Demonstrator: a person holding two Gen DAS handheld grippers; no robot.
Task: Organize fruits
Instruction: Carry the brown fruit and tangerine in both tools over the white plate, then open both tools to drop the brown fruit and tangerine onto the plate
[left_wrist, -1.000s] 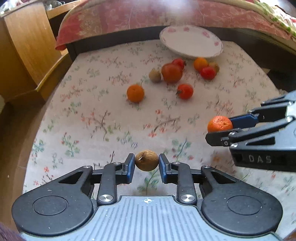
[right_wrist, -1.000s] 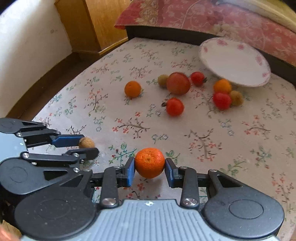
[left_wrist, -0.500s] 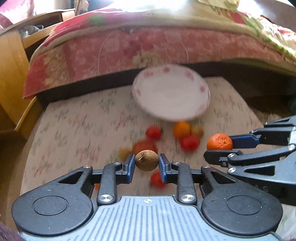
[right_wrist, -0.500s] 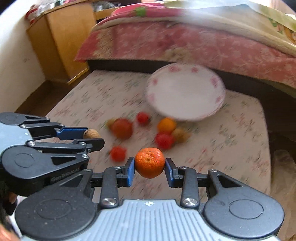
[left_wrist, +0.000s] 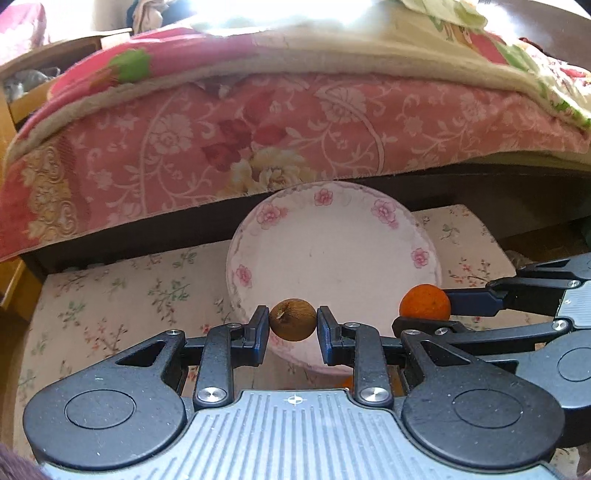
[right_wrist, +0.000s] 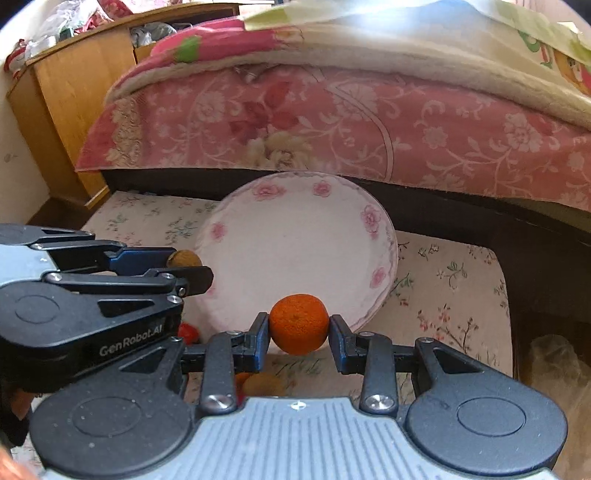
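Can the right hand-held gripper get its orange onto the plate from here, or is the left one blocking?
Probably yes. The right hand-held gripper holds the orange at the near rim of the bare plate. The left hand-held gripper, shut on a brown fruit, sits off to the side.

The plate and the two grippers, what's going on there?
A person is sorting fruit with a gripper in each hand. The left gripper is shut on a small brown fruit, and the right gripper is shut on an orange. Both hang at the near rim of the empty plate; neither fruit is released yet.
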